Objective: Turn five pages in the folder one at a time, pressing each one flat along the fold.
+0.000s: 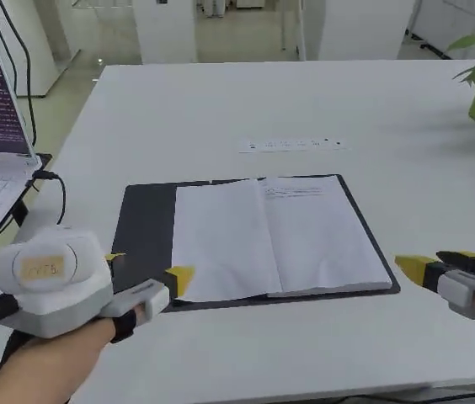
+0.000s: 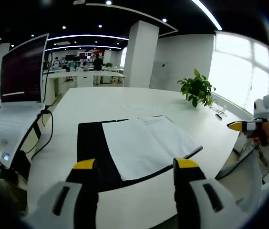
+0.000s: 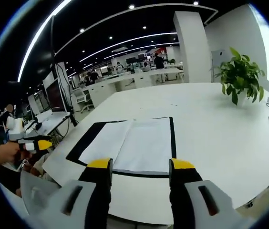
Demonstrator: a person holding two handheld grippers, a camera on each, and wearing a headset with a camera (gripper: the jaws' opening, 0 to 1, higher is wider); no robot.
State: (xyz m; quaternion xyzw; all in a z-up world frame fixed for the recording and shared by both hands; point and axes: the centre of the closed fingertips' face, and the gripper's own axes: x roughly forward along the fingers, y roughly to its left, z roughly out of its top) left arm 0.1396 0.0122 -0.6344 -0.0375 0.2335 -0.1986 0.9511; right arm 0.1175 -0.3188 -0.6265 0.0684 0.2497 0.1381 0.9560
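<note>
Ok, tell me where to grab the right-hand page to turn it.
Pinch the right-hand page by its free outer edge, coming from the right with the right claw. It lies flat, bound at the centre fold, so that edge should lift.

Bright, even ceiling and window light; fisheye-warped edges.

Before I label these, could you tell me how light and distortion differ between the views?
Head view: soft even light, folder sharp, edges straight. Left gripper view: fisheye bends the table, window glares at right. Right gripper view: same bending, plant sharp, ceiling dark.
</note>
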